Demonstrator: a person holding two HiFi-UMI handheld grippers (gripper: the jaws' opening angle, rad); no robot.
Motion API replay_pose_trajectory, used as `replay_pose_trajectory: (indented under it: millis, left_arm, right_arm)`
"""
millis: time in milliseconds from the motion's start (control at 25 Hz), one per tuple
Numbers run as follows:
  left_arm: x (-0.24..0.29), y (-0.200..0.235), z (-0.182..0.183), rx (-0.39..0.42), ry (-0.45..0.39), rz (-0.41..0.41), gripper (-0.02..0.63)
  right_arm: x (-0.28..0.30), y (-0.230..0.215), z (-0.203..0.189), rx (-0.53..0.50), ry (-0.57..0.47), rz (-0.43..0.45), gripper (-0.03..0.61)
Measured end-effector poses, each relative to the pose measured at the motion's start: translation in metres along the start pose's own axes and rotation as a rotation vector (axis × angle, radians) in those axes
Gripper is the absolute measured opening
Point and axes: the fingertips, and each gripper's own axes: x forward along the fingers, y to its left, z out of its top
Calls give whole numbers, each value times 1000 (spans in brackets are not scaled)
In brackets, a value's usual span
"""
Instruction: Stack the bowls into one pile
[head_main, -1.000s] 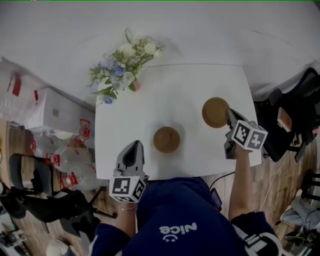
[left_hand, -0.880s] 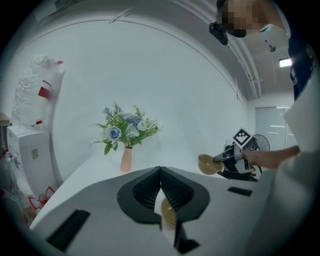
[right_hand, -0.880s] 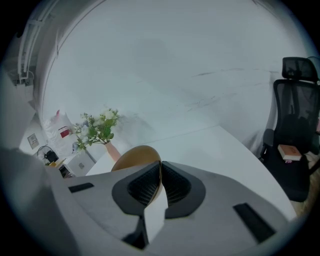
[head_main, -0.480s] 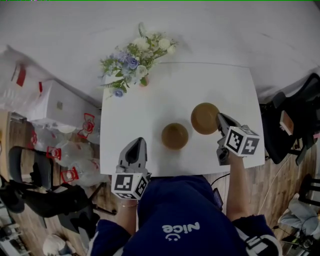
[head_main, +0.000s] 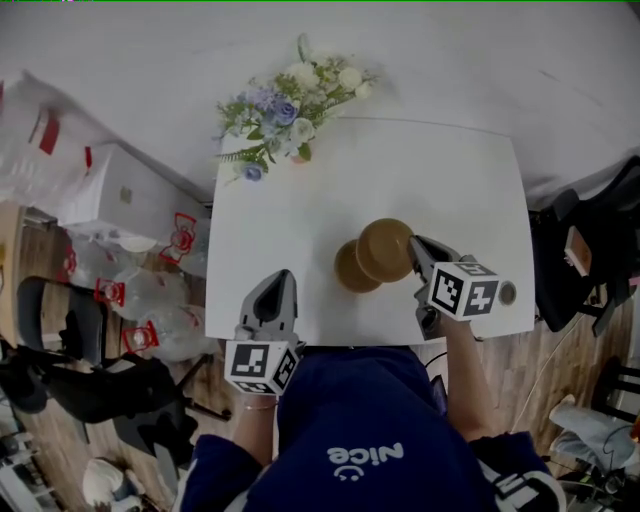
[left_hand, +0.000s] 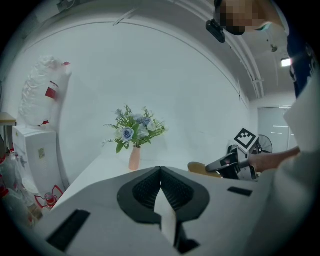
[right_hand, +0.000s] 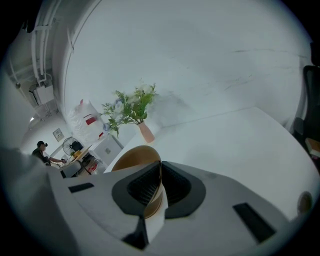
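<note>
Two brown bowls show on the white table (head_main: 450, 180). One bowl (head_main: 348, 270) rests on the table near its front edge. The other bowl (head_main: 385, 249) is raised and overlaps the first one's right side, with my right gripper (head_main: 413, 247) shut on its right rim. In the right gripper view that held bowl (right_hand: 134, 157) sits with its rim between the jaws of the right gripper (right_hand: 160, 166). My left gripper (head_main: 279, 284) hovers at the table's front left edge, shut and holding nothing. The left gripper view shows the left gripper (left_hand: 160, 170) shut, with the held bowl (left_hand: 201, 168) to the right.
A vase of flowers (head_main: 294, 103) stands at the table's back left corner. White boxes and plastic bags (head_main: 120, 250) crowd the floor on the left, with a black chair (head_main: 60, 340) near them. Another dark chair (head_main: 590, 240) stands to the right.
My right gripper has carried its bowl leftward across the table, from well apart to overlapping the resting bowl. The left gripper has stayed at the front edge.
</note>
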Motion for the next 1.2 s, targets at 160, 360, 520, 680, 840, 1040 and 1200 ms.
replay_pose_trajectory:
  millis: [160,360,520,680,840,1040,1200]
  left_arm:
    - [-6,4,0,-12,-6,23,17]
    - [-14,17,-6,-31,7,62,17]
    - [-14,24,-3,-28,0,74,17]
    - [-10,26,0,-27,-7,71,17]
    - [-8,27,0,-28,-1,66,17]
    - [-7,29,-3,-30,9,65,17]
    - [-7,30,-1,-26,10,61,17]
  right_arm:
    - [14,11,-16,-5,50,28,34]
    - [30,20,-33,-22,107,42,34]
    - [41,22,-46,-32,150,36,34]
    - [47,23,-56,-66,175,22,34]
    - [52,23,-61,-110,189,2,34]
    - [58,18,-67,-173,210,-38,35]
    - [59,20,-70,-235,223,-46,38]
